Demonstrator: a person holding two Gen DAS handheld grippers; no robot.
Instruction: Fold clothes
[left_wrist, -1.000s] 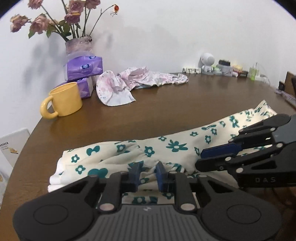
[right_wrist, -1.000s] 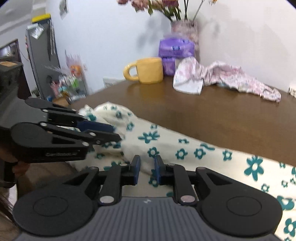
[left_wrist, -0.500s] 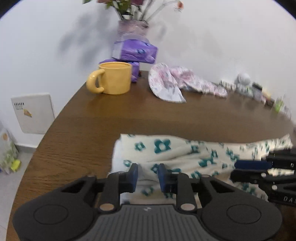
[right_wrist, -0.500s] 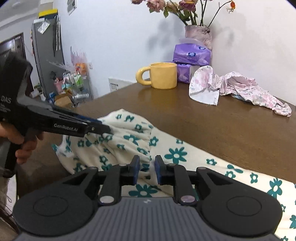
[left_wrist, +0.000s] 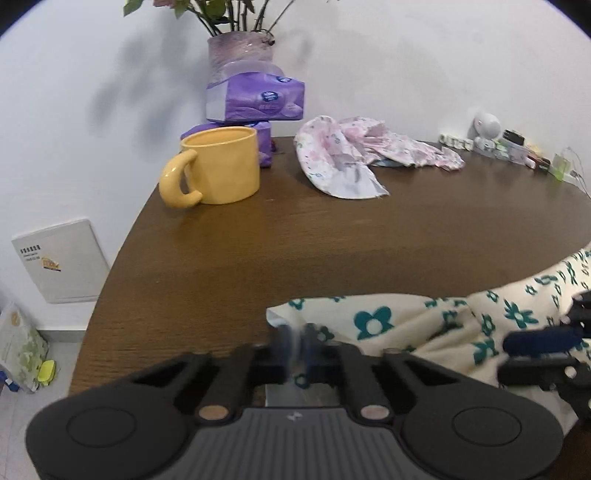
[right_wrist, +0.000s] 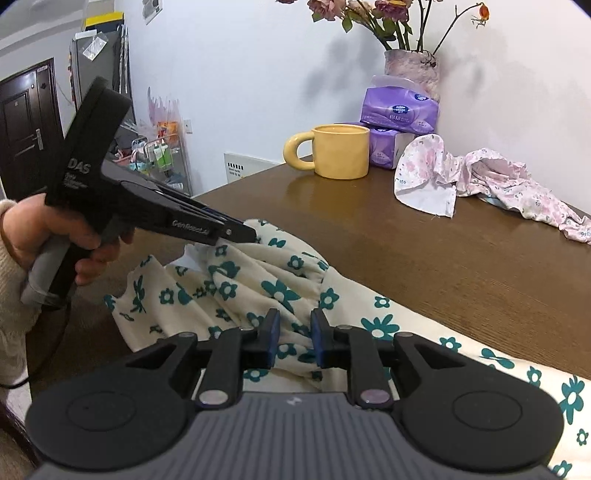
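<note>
A cream garment with teal flowers (left_wrist: 373, 321) lies along the near side of the brown table (left_wrist: 332, 240). My left gripper (left_wrist: 297, 343) is shut on the garment's left end; its fingers are blurred. In the right wrist view a hand holds the left gripper (right_wrist: 251, 236), which pinches the fabric edge and lifts it off the table. My right gripper (right_wrist: 295, 339) is shut on a gathered fold of the same garment (right_wrist: 277, 288), a little to the right of the left one. The right gripper (left_wrist: 509, 350) also shows at the right edge of the left wrist view.
At the back left stand a yellow mug (left_wrist: 221, 166), purple tissue packs (left_wrist: 255, 98) and a vase of flowers (left_wrist: 240, 50). A pink floral garment (left_wrist: 354, 155) lies crumpled behind. Small items (left_wrist: 498, 144) line the far right edge. The table's curved edge drops off at left.
The left gripper has risen and drawn the garment's end up and back, its view swinging left. The right gripper keeps its hold on the fold.
</note>
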